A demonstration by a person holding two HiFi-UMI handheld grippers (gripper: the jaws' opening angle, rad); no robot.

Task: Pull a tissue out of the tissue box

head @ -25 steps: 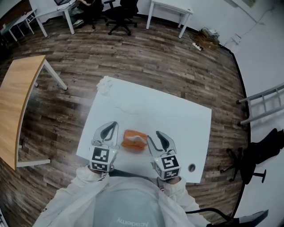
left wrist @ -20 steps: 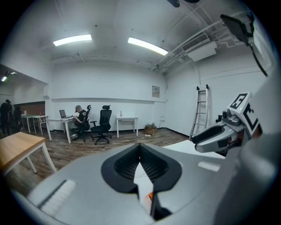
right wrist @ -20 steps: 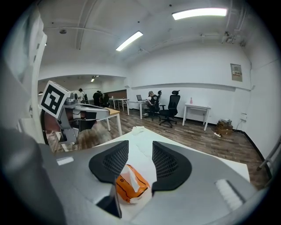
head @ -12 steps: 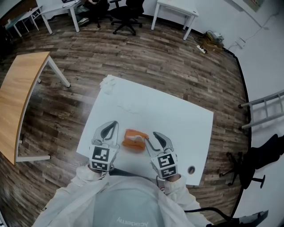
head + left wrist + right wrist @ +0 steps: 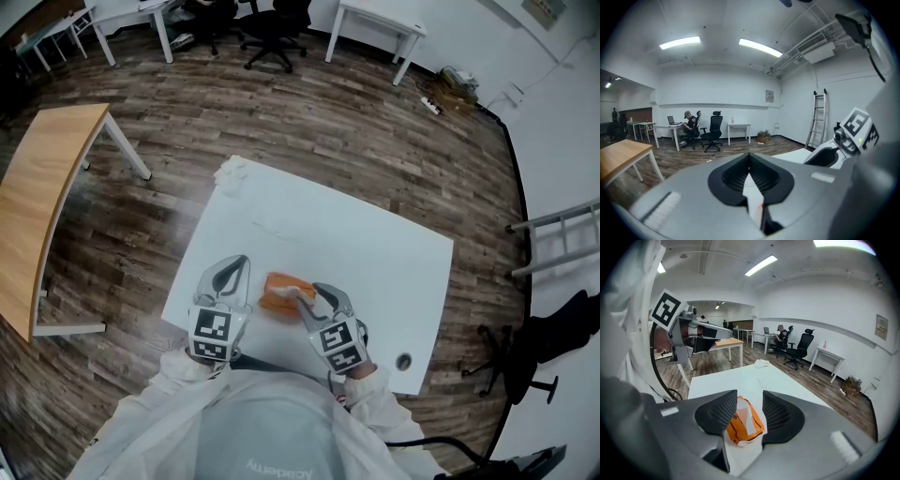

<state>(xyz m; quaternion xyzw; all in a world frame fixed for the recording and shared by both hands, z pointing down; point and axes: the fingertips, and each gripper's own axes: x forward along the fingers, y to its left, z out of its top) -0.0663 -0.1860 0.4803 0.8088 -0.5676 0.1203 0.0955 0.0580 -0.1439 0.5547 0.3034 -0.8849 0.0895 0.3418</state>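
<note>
An orange tissue pack (image 5: 279, 292) lies on the white table (image 5: 375, 253) near its front edge, with white tissue showing at its slot. My right gripper (image 5: 303, 294) reaches over the pack's right end. In the right gripper view it (image 5: 749, 392) stands open, the pack (image 5: 743, 425) and its white tissue showing between and just beyond the jaws. My left gripper (image 5: 237, 271) rests left of the pack, apart from it. In the left gripper view it (image 5: 749, 157) is shut on nothing, and a sliver of orange shows through the slit below the tips.
A crumpled white tissue (image 5: 230, 175) sits at the table's far left corner. A round cable hole (image 5: 404, 360) is near the front right corner. A wooden table (image 5: 37, 206) stands to the left, a ladder (image 5: 558, 234) to the right, desks and office chairs at the back.
My right gripper has swung left and forward from beside the pack to over its right end. The left gripper has stayed put.
</note>
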